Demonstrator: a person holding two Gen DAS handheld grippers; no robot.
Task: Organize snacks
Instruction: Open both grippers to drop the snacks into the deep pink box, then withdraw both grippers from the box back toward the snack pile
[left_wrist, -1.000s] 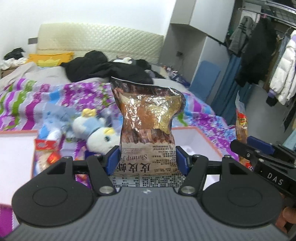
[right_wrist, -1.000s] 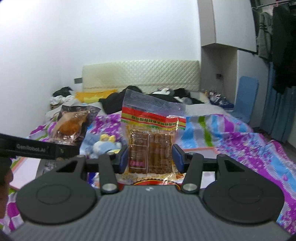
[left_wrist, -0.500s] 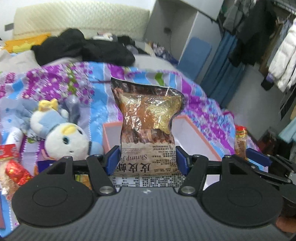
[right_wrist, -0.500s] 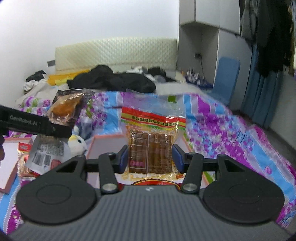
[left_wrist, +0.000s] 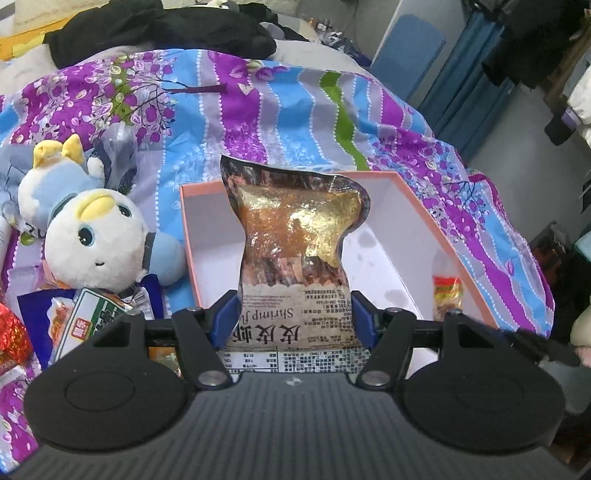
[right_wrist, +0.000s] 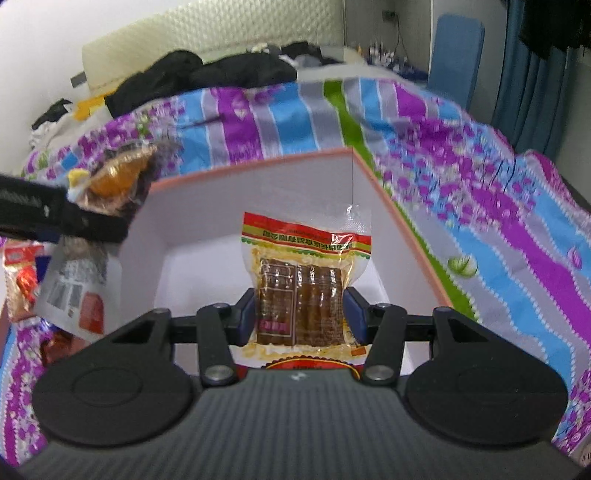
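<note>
My left gripper (left_wrist: 294, 319) is shut on a brown and gold shrimp snack bag (left_wrist: 295, 251), held upright over the open pink-rimmed white box (left_wrist: 417, 206) on the bed. My right gripper (right_wrist: 300, 314) is shut on a clear red-topped pack of brown bars (right_wrist: 306, 280), held inside that same box (right_wrist: 207, 229). In the right wrist view the shrimp bag (right_wrist: 118, 173) and the left gripper's black finger (right_wrist: 55, 218) show at the left. In the left wrist view the red-topped pack (left_wrist: 447, 295) and the right gripper's finger (left_wrist: 539, 345) appear at the right, inside the box.
A white and blue plush duck (left_wrist: 99, 236) lies left of the box. Several loose snack packets (left_wrist: 85, 317) sit at the lower left on the purple and blue floral bedspread (left_wrist: 258, 110). Black clothes (left_wrist: 162, 29) are piled at the far end of the bed. A blue chair (left_wrist: 406, 55) stands beyond.
Both grippers have come down and tilted toward the bed, each holding its pack. The box has moved from the view's edge to right under them.
</note>
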